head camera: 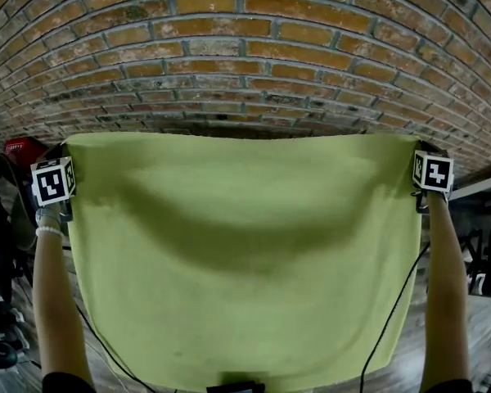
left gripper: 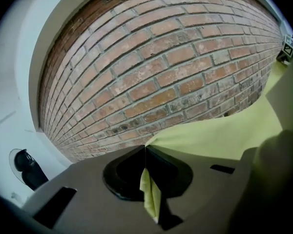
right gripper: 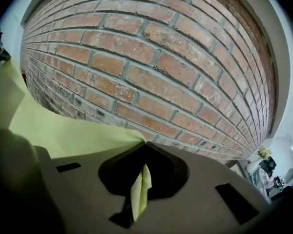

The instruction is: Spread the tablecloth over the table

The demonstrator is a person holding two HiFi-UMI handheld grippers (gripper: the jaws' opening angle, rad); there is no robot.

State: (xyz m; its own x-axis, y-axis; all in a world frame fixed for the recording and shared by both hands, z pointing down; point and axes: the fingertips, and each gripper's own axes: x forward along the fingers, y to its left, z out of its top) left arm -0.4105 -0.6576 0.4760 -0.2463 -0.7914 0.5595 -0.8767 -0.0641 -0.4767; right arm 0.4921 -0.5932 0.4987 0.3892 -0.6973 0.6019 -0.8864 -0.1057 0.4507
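Note:
A yellow-green tablecloth (head camera: 245, 252) hangs stretched in front of me, held up by its two top corners and hiding whatever lies under it. My left gripper (head camera: 65, 158) is shut on the top left corner; in the left gripper view (left gripper: 145, 147) a fold of the cloth (left gripper: 150, 196) is pinched between the jaws and the rest of the cloth (left gripper: 219, 135) runs off to the right. My right gripper (head camera: 419, 155) is shut on the top right corner; in the right gripper view (right gripper: 145, 143) a pinched fold (right gripper: 140, 189) shows, with the sheet (right gripper: 63, 126) leading left. No table is visible.
A brick wall (head camera: 245, 56) stands close ahead, filling both gripper views. Dark equipment with a red part (head camera: 20, 150) is at the left, and a framed glass panel (head camera: 483, 244) at the right. Cables (head camera: 393, 318) hang below my arms over wooden floor.

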